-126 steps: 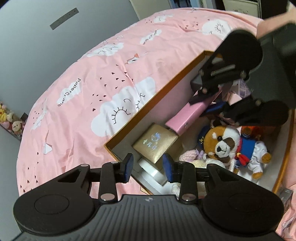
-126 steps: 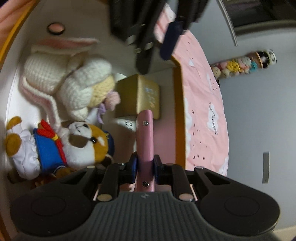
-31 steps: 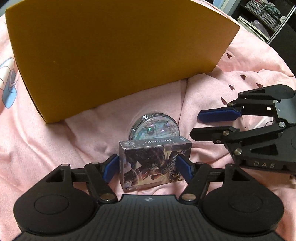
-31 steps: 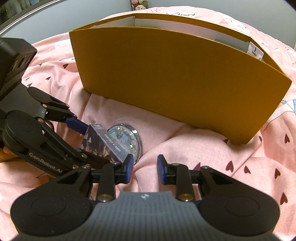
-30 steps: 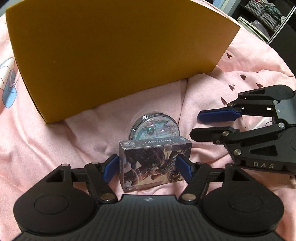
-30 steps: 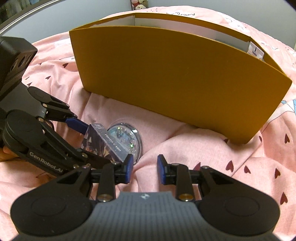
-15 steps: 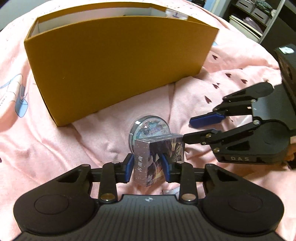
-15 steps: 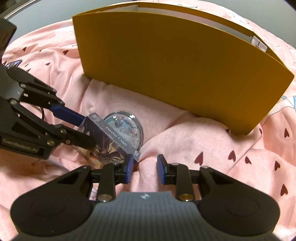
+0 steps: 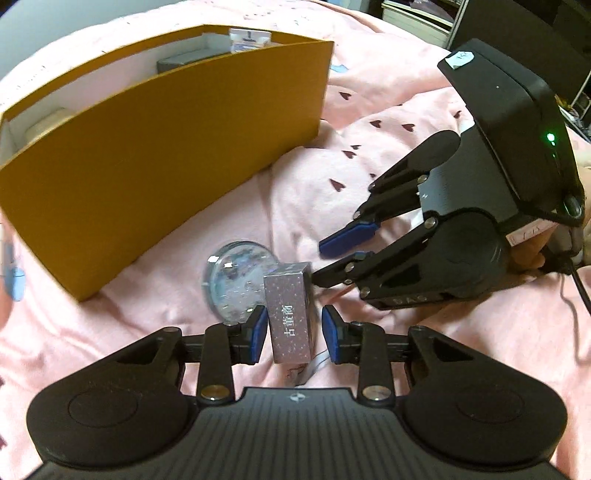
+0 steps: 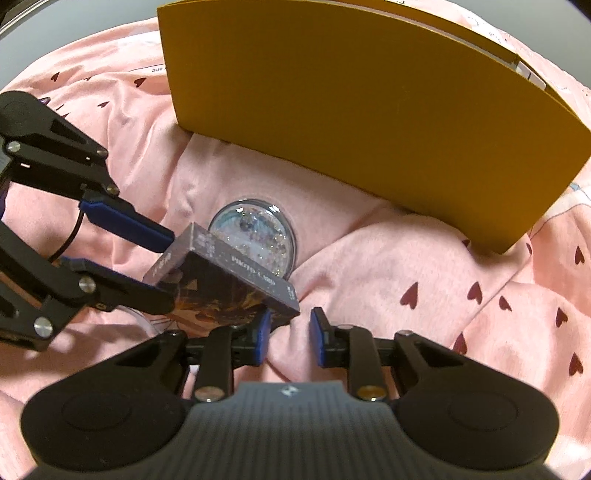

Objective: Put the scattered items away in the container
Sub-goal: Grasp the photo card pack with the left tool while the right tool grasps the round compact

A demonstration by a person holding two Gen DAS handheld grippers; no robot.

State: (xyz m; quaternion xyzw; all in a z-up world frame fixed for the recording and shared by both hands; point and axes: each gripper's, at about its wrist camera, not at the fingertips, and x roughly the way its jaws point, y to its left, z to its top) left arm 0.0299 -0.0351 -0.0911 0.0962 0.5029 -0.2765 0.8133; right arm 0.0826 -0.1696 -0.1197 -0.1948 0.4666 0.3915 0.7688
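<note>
My left gripper [image 9: 294, 336] is shut on a photo card box [image 9: 290, 314], a small dark printed carton, held just above the pink bedding. The box also shows in the right wrist view [image 10: 225, 284], between the left gripper's fingers [image 10: 125, 221]. A round clear glitter case [image 9: 236, 280] lies on the bedding behind the box; it also shows in the right wrist view [image 10: 255, 236]. My right gripper [image 10: 289, 334] is open and empty, low over the bedding beside the box; it also shows in the left wrist view [image 9: 332, 254]. The yellow cardboard container [image 9: 155, 147] stands beyond.
The container [image 10: 362, 110] is open-topped, and its tall wall faces both grippers; boxes show inside over its rim [image 9: 247, 38]. Rumpled pink heart-print bedding [image 10: 424, 280] lies all around. Dark shelves [image 9: 417, 14] stand at the far right.
My left gripper closed on the photo card box and lifted it, turning it end-on. The view rose, so the container's inside shows. The right gripper stayed open beside it.
</note>
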